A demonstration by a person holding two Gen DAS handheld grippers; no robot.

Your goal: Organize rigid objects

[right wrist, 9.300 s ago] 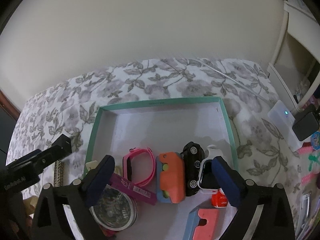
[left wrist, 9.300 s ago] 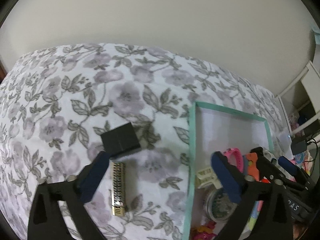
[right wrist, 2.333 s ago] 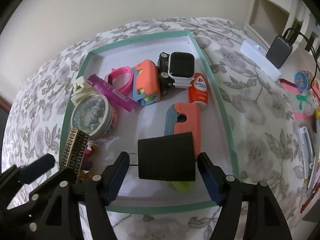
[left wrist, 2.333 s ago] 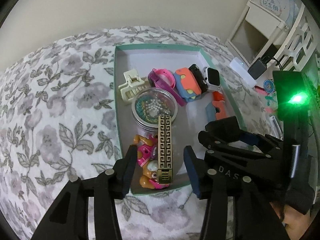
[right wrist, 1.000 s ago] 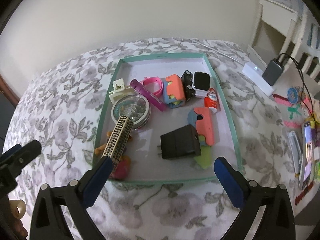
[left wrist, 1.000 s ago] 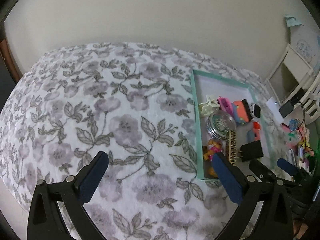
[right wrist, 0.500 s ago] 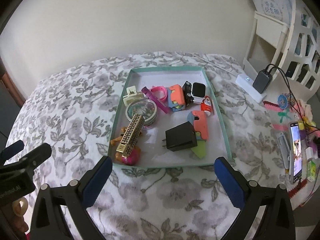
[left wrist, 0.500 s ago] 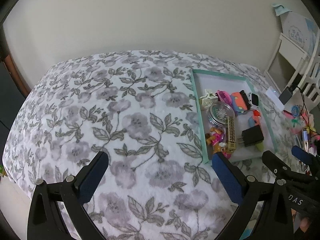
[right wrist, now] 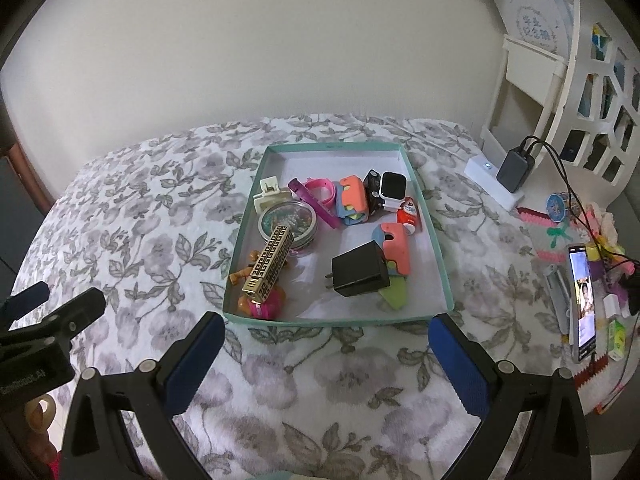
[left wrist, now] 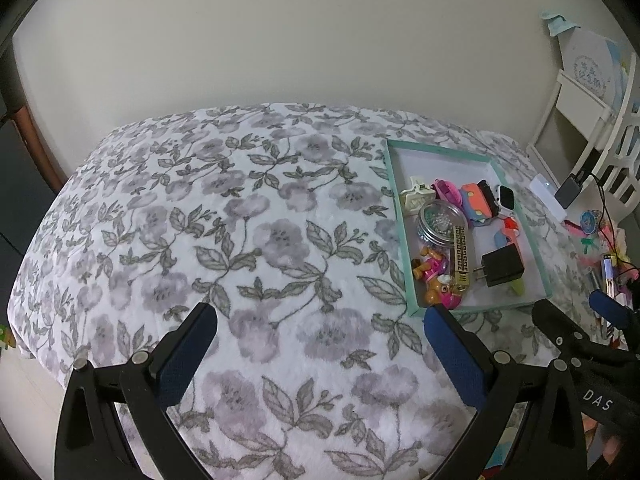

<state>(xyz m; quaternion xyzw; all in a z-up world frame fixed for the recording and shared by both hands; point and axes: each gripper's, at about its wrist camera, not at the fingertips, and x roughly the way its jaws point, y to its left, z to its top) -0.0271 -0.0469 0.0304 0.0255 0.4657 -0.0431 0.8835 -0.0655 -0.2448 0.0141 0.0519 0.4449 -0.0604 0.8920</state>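
**Both tools wide open above the bed, tray filled**

Left tool (left wrist: 318,328) spread wide, gripping nothing, held over the flowered bedspread (left wrist: 240,240). Right tool (right wrist: 326,338) likewise spread wide and empty, just short of the near edge of the teal tray (right wrist: 438,256). Plenty of bare bedspread to the left of the tray and in front of it; far half of the tray floor also bare.

Inside the tray: black charger (right wrist: 360,270) near the front, prongs pointing left, resting partly on a coral and blue case (right wrist: 394,250) and a green piece (right wrist: 396,294). Gold patterned bar (right wrist: 270,266) lying aslant across a round tin (right wrist: 288,220) and a pink toy figure (right wrist: 262,306) at the front left corner. Further back, a cream hair clip (right wrist: 268,196), pink watch strap (right wrist: 320,194), orange block (right wrist: 352,198), small black car (right wrist: 372,192), white smartwatch (right wrist: 392,190) and red and white egg (right wrist: 409,211), packed in a row.

Right of the bed, a cluttered desk (right wrist: 532,224) with a phone (right wrist: 582,300), a white box (right wrist: 490,188) and a dark power adapter (right wrist: 516,170) with cables. Plain pale wall (right wrist: 280,40) behind; white shelf unit (right wrist: 560,92) in the right corner.
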